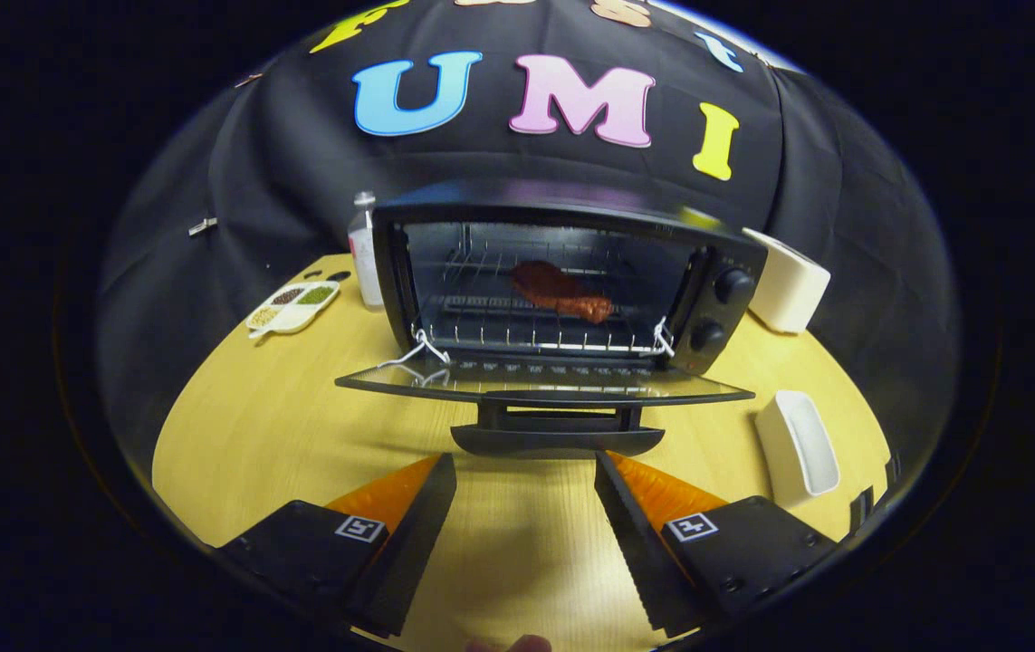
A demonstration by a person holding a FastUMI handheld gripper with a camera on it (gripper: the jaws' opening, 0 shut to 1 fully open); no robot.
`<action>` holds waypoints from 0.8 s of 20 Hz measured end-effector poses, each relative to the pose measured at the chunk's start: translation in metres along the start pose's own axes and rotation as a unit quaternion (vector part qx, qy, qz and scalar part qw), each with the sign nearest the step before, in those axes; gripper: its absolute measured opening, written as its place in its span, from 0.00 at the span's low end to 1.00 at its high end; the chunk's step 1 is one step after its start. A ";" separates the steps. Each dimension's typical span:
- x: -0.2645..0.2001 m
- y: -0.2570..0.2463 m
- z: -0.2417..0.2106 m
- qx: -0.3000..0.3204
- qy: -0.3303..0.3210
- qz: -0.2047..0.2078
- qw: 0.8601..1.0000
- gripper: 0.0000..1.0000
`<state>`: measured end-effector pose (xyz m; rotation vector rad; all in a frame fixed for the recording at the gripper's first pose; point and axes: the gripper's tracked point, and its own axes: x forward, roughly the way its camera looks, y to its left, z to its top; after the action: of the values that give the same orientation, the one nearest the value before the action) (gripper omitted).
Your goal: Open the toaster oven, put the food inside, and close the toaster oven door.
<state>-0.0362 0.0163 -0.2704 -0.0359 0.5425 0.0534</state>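
Setting: a yellow wooden desk (282, 426) stood in a black-cloth booth.
Toaster oven (562, 281): it sat at the middle of the desk, its door (544, 385) folded down flat toward the gripper.
Food (562, 290): a reddish-brown piece lay on the rack inside, so loading looked done.
Gripper (526, 471): released, fingers spread and empty, just short of the door handle (558, 439), likely placed to lift it shut.
Around: a white dish (798, 444), a white box (784, 281), a bottle (363, 244) and a divided tray (292, 306).

The tool (526, 471) has black ridged fingers (422, 525), orange side panels and square black-and-white markers.
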 end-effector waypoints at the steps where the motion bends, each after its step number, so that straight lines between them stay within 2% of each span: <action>1: -0.002 -0.001 0.009 -0.003 -0.012 0.000 1.000 0.96; 7: -0.001 0.004 0.056 0.002 -0.065 -0.005 0.998 0.96; 11: 0.009 -0.018 0.090 -0.005 -0.089 -0.022 0.996 0.97; 16: 0.004 -0.037 0.097 0.011 -0.095 -0.045 0.994 0.97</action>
<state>0.0196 -0.0159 -0.1892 -0.0325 0.3504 -0.0362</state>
